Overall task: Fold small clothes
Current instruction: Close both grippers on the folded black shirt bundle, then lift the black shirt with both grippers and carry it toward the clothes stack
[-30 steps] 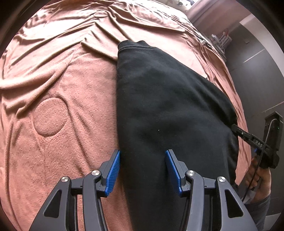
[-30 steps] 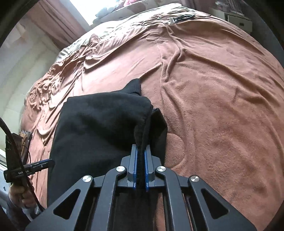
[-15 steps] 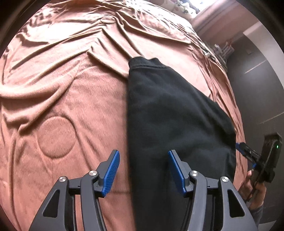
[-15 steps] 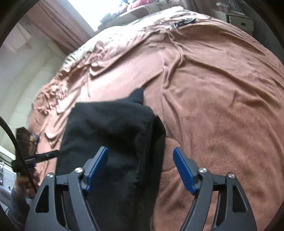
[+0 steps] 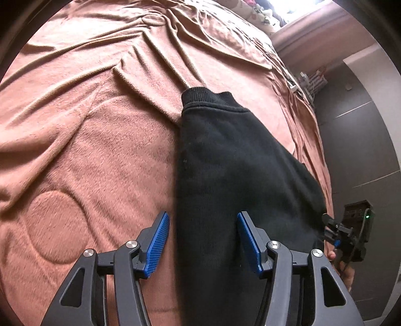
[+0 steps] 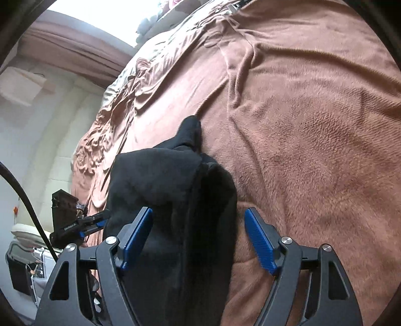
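Observation:
A black sweatshirt-like garment lies folded lengthwise on the brown blanket, its ribbed cuff at the far end. My left gripper stands open just above the garment's left edge, its blue pads on either side and not touching the cloth. In the right wrist view the same garment shows a doubled edge. My right gripper is open over that edge with the cloth lying loose between its pads. Each gripper appears small in the other's view: the right gripper and the left gripper.
The wrinkled brown blanket covers the whole bed and spreads wide around the garment. A dark wall stands past the bed's right side. A bright window and a pale wall lie beyond the far end.
My right gripper has opened and let go of the garment's folded edge, which now lies on the bed. My left gripper has shifted along the garment's left edge, still open.

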